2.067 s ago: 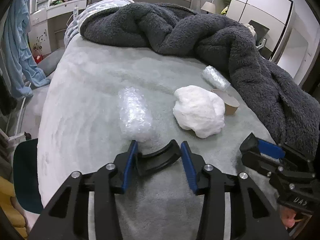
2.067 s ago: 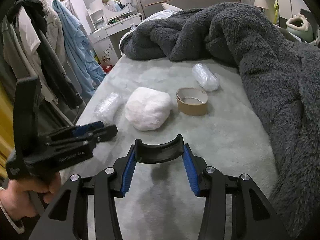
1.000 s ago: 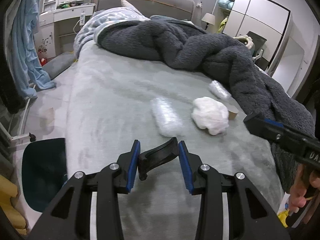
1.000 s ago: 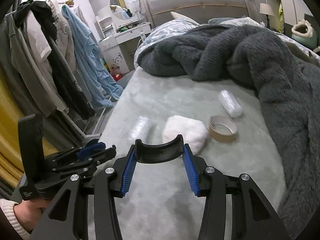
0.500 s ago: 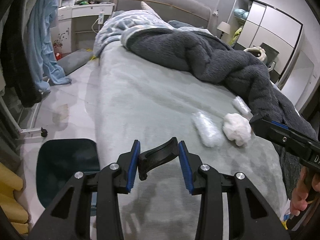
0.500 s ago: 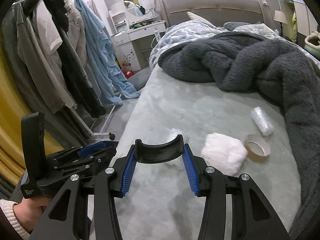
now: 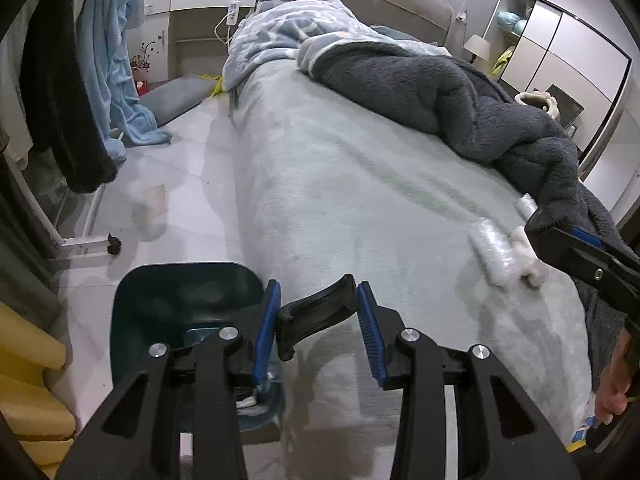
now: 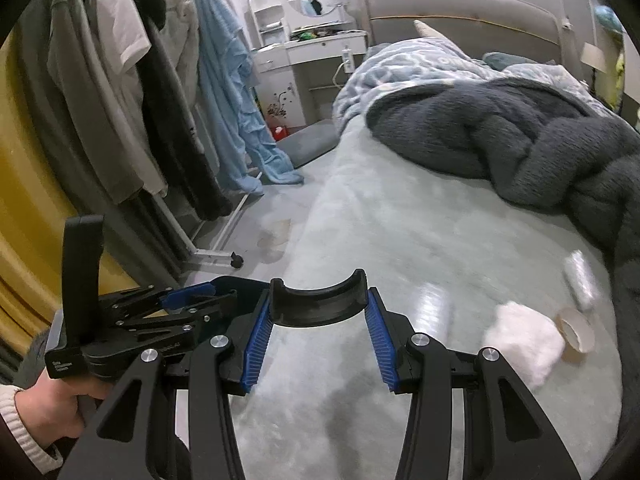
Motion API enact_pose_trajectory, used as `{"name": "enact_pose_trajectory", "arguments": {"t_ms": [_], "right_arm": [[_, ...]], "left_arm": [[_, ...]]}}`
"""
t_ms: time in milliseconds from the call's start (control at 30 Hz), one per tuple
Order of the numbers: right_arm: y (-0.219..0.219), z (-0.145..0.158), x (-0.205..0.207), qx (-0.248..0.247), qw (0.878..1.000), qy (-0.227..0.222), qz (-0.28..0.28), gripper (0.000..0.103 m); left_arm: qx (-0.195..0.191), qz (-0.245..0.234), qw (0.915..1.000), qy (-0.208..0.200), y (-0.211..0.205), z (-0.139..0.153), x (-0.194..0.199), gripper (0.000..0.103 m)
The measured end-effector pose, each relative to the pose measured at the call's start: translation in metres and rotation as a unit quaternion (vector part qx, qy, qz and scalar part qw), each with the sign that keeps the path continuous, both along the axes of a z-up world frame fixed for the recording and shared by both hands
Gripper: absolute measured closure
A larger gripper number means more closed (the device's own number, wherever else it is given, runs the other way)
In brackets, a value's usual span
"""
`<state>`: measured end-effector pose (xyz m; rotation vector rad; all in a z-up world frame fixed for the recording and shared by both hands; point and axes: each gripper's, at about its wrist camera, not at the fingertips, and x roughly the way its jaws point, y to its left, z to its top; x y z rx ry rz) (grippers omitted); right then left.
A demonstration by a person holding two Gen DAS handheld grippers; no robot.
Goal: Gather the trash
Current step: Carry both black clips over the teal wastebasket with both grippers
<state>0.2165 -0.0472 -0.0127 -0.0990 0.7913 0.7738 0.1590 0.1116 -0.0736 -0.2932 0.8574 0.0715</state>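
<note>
Both views have swung away from the trash and toward the floor over the last 2 s. The bed fills the centre. The dark teal bin, absent from my left view 2 s ago, now sits at 8 o'clock on the floor beside the bed, with something pale inside.

The trash is all uncollected on the bed, now far off at 3 o'clock:
- white wad
- plastic wrap roll
- tape ring
- small plastic bundle

Left gripper: jaws spread, nothing between them. Right gripper: likewise released and empty.

Judgement: I have located the bin but carry nothing, so I must go back for the trash.
</note>
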Motion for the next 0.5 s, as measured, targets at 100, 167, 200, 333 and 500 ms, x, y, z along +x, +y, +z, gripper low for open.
{"name": "enact_pose_trajectory", "arguments": {"t_ms": [100, 167, 200, 333, 500], "right_arm": [[0.018, -0.001, 0.001, -0.006, 1.0, -0.001, 0.01, 0.056], [0.029, -0.001, 0.001, -0.008, 1.0, -0.001, 0.015, 0.056], [0.035, -0.001, 0.001, -0.008, 1.0, 0.0, 0.018, 0.056], [0.06, -0.003, 0.002, -0.009, 0.999, 0.003, 0.032, 0.056], [0.092, -0.006, 0.002, -0.011, 0.999, 0.005, 0.051, 0.056]], "left_arm": [[0.003, -0.001, 1.0, 0.007, 0.013, -0.006, -0.002, 0.061], [-0.001, -0.001, 1.0, 0.009, 0.024, -0.01, -0.002, 0.061], [0.003, -0.001, 0.9999, 0.013, 0.028, -0.012, -0.002, 0.061], [0.006, 0.002, 0.9993, 0.038, 0.049, -0.023, -0.002, 0.061], [0.031, 0.012, 0.9958, 0.085, 0.073, -0.042, -0.004, 0.061]]}}
